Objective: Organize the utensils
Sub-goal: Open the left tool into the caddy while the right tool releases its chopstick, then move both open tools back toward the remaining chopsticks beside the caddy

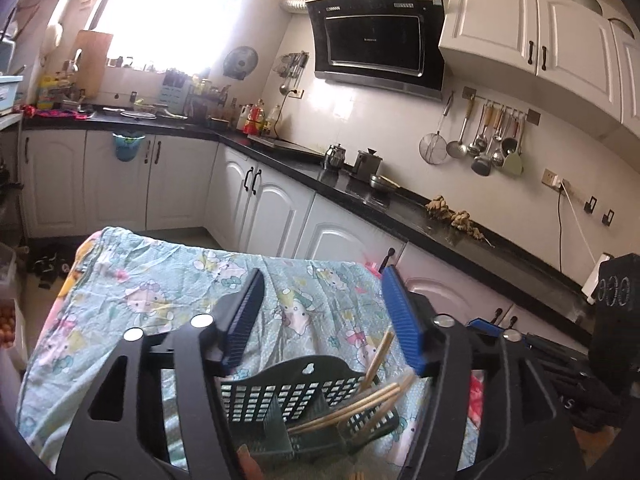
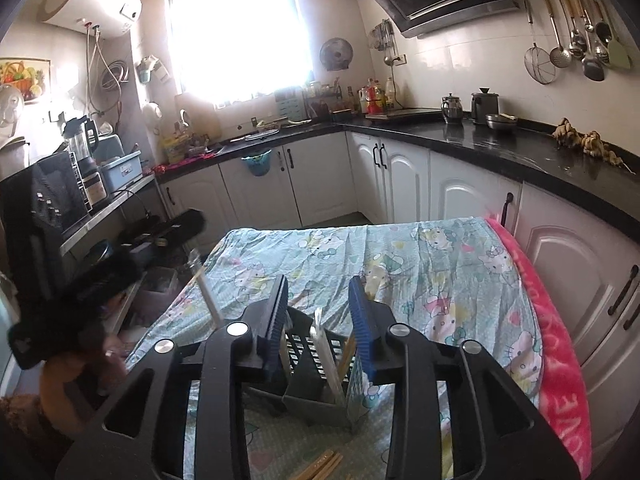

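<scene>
**Chopsticks going into the holder**

Sorting looks partly done. The green holder, bottom centre of the left view, already has wooden chopsticks in its right compartment. Both the left gripper and right gripper are spread and empty. Loose chopsticks on the tablecloth likely need picking next

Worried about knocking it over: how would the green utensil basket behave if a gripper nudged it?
The basket looks like thin perforated plastic, so probably light and easy to slide. It sits on a wrinkled cloth, which may snag it. The chopsticks lean to one side, so it might tip that way.
</scene>
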Tool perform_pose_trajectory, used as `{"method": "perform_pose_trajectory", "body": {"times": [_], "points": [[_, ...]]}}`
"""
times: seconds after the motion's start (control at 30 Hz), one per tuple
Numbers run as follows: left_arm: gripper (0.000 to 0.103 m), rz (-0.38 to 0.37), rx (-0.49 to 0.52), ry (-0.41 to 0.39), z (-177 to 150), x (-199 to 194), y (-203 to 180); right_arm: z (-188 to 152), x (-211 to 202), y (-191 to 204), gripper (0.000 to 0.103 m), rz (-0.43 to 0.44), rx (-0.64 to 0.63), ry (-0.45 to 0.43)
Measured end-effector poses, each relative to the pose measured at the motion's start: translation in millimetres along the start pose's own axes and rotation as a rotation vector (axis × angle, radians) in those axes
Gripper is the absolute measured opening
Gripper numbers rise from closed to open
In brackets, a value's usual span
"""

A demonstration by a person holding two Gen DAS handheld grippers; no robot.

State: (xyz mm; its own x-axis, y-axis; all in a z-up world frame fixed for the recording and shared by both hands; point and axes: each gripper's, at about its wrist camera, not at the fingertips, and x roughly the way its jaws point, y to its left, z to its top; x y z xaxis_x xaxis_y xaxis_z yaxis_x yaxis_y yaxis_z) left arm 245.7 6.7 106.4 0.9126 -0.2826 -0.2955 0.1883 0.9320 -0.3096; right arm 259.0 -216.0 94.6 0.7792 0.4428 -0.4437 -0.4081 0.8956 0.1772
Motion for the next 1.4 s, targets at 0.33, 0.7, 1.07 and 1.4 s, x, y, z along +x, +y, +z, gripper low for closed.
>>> {"method": "perform_pose_trajectory", "body": {"times": [0.33,0.7,1.07,1.4], "points": [[0.087,0.000,0.001,-0.018,-4,-39,0,-6,-35,7,0.051,-0.048,-0.050,-0.068],[0.092,0.009,-0.018,-0.013,-17,-63,8,-27,-53,16,0.062,-0.081,-0.087,-0.054],[0.092,0.028,-0.029,0.025,-39,-78,19,-52,-56,28,0.065,-0.079,-0.115,-0.003],[0.092,0.072,-0.047,0.075,-60,-83,35,-81,-47,40,0.065,-0.058,-0.124,0.072]]}}
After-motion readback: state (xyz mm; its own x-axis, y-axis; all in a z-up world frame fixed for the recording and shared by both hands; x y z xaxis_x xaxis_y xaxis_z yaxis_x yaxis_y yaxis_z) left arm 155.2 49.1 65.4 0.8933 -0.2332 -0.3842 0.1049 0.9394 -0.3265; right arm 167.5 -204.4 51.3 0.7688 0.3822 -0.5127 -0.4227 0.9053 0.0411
